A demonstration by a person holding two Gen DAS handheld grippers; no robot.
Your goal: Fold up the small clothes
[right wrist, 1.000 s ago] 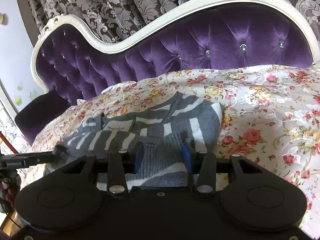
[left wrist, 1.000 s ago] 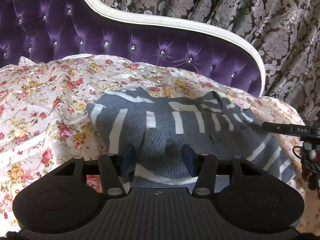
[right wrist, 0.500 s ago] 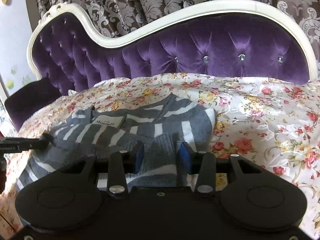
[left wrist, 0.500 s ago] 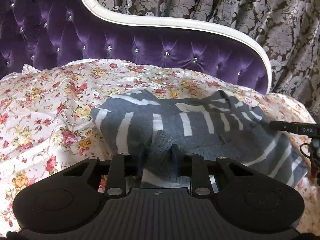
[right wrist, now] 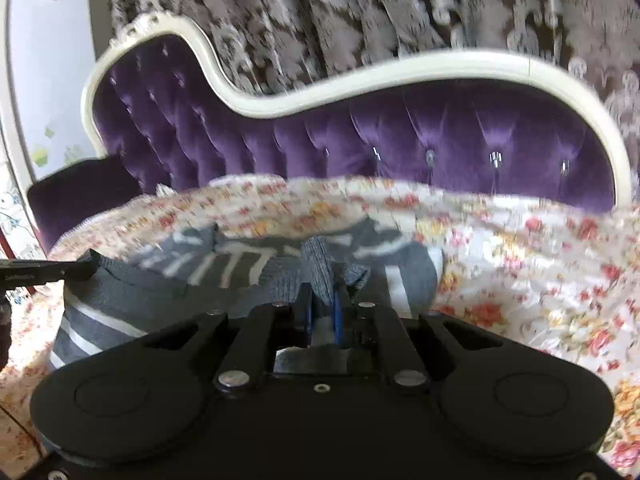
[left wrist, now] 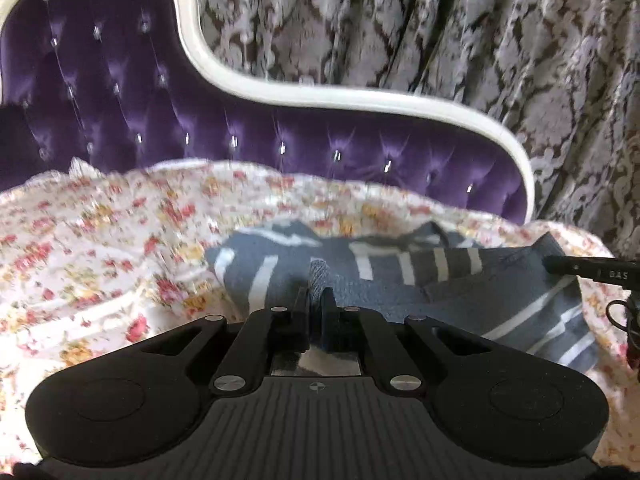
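Grey striped knit: one sweater [left wrist: 400, 280] on one floral sheet [left wrist: 100, 240]. Left gripper [left wrist: 316, 300] is clamped on its hem; right gripper [right wrist: 322, 300], jaws closing, pinches another fold.

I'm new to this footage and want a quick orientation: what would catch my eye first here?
The purple tufted sofa back with its curvy white frame fills the upper half, in front of a patterned curtain. Below it, a grey striped sweater lies on a flowery bedsheet. The left tool is shut on a ribbed fold of the sweater; the right tool is closing on another.
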